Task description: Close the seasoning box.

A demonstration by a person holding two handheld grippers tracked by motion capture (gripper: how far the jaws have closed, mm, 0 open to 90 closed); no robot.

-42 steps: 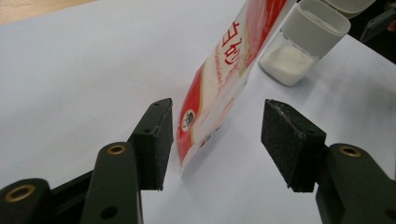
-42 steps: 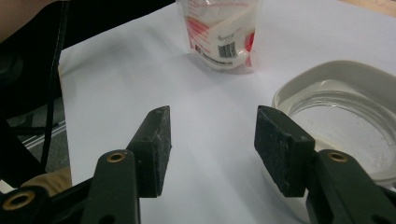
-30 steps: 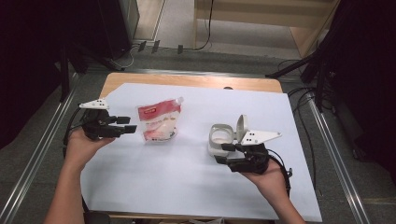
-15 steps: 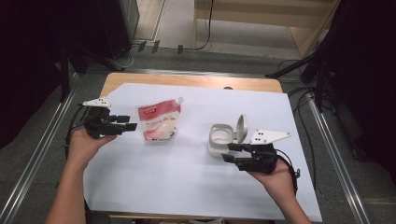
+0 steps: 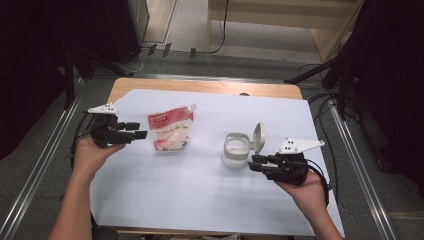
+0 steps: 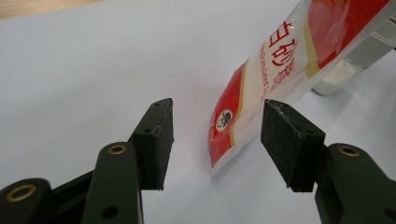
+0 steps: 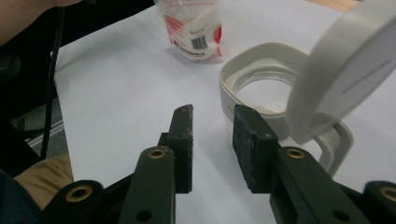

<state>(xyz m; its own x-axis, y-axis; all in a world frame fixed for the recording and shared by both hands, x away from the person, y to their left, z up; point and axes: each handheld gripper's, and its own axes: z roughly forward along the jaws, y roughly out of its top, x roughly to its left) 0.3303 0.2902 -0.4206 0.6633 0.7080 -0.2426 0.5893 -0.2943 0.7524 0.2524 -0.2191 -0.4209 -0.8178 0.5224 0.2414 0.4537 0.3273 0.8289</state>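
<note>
While both hands rest low on the desk [image 5: 150,200], the left gripper [image 5: 141,130] sits at the left of the high view, its jaws released and standing apart with nothing pressed between the pads. Seen along that gripper's own view, the lower corner of the red and white pouch [image 6: 261,88] lies just ahead of the gap between the jaws, not touched by either pad. From above, the pouch [image 5: 170,131] lies flat at centre left, just beside the left jaw tips.

At the lower right of the high view, the right gripper [image 5: 254,163] points toward the white container [image 5: 236,149], whose hinged lid [image 5: 259,138] stands raised. Its jaws have just been closing; they remain slightly apart, with nothing between them. The container's rim [image 7: 261,60] sits just beyond the right-hand pad.
</note>
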